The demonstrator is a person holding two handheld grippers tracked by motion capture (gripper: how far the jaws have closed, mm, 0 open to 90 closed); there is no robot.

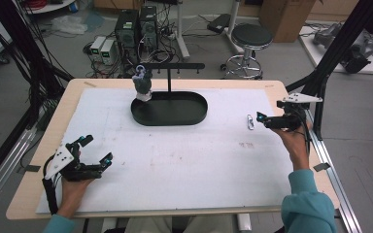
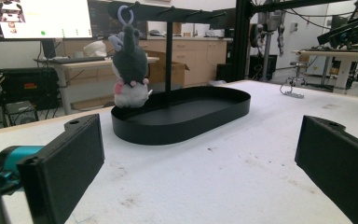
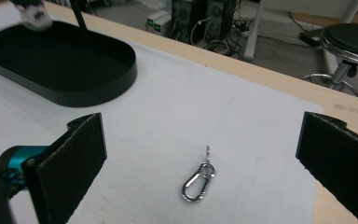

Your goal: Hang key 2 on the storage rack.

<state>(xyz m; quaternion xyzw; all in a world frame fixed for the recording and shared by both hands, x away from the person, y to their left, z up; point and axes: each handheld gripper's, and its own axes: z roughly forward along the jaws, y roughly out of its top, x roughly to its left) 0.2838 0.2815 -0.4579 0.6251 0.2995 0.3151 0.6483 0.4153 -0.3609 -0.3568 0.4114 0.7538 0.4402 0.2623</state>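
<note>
The right gripper (image 3: 200, 154), jaws spread, approaches the small silver metal carabiner clip (image 3: 198, 182) right of the black oval tray (image 3: 98, 88). Next, I judge, it must lower and pinch it. The left gripper (image 1: 94, 150) waits, also spread.

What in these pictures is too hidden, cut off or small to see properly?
- Plush toy: right gripper view, cut off by the top edge and blurred.
- Carabiner: high view, too small to show its clasp.
- Rack's hooks: high view, too small to count surely.
- Right gripper: high view, jaws too small to judge.

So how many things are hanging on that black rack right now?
1. A grey plush keychain hangs by its ring from the left end of the rack's bar, over the black tray. The other pegs look bare. A metal carabiner lies on the table near the right gripper.
</note>
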